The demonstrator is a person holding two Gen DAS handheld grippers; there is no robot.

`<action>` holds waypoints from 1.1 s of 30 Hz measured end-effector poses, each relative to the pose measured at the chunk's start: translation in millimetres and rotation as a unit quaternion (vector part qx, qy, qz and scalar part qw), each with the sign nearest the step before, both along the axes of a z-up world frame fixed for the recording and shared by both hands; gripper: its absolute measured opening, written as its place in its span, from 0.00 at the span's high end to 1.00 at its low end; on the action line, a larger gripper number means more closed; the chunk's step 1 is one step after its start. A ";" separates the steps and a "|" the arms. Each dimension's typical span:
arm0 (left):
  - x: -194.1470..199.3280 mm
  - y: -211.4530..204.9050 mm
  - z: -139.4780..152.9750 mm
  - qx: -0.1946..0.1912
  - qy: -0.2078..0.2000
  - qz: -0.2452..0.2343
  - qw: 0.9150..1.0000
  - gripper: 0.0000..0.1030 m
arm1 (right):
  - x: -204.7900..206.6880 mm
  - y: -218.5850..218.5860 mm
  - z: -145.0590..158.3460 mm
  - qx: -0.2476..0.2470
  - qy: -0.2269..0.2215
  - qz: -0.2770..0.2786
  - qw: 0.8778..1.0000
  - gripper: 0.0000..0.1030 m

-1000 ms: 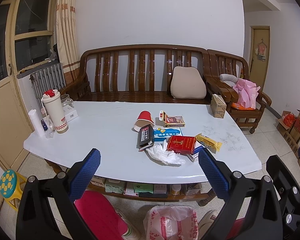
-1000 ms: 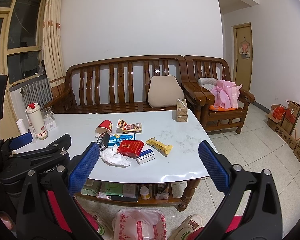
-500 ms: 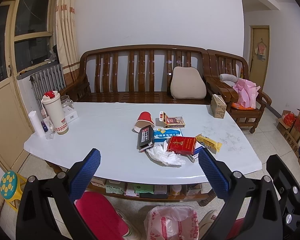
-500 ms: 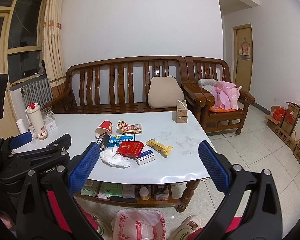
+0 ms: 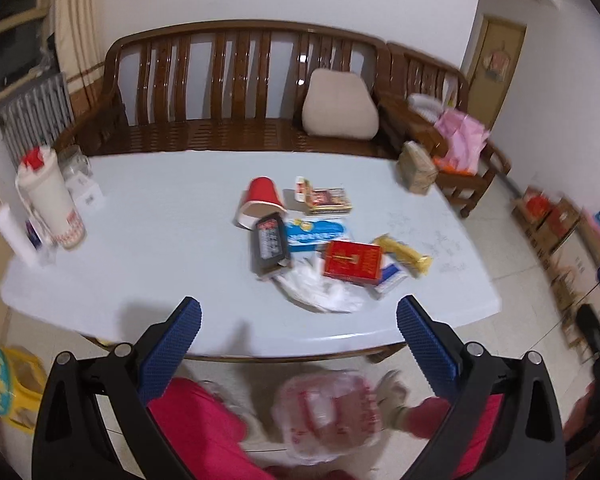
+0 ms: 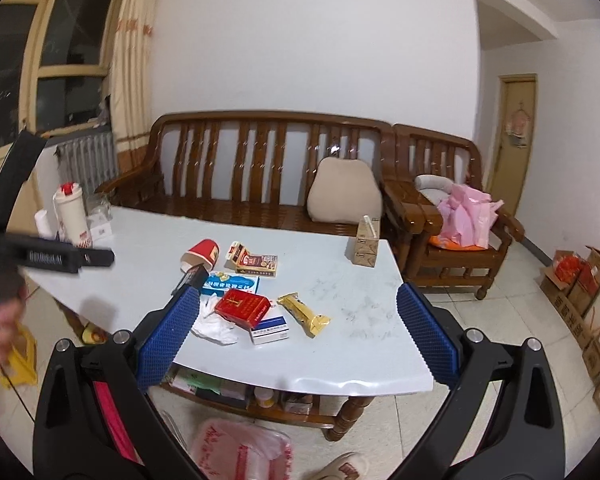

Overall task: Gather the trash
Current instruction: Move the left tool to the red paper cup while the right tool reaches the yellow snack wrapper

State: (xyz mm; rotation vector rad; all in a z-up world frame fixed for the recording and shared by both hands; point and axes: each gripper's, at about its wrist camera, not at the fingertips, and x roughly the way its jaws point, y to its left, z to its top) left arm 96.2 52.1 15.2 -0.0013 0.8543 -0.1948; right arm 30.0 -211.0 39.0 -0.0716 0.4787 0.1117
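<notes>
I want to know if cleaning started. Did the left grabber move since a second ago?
Yes. In its own view the table now sits lower and larger, with the red box nearer the open left gripper, so it has gone forward and tipped downward.

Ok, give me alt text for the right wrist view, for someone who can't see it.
The open right claw hovers at the near edge of a white table with litter: red box, yellow wrapper, crumpled tissue, tipped red cup. A plastic bag lies below.

On the table (image 6: pixel 360 296), the cup (image 6: pixel 202 254) lies behind the crumpled tissue (image 6: pixel 216 326); the snack bar (image 6: pixel 304 314) lies right of the tissue; the bag (image 6: pixel 240 452) sits on the floor before the table.
</notes>
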 end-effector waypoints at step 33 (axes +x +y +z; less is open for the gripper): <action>279.7 -44.7 -102.6 0.152 0.188 -0.061 0.968 0.07 | 265.5 -10.1 -115.4 -0.108 0.282 0.153 0.941 0.06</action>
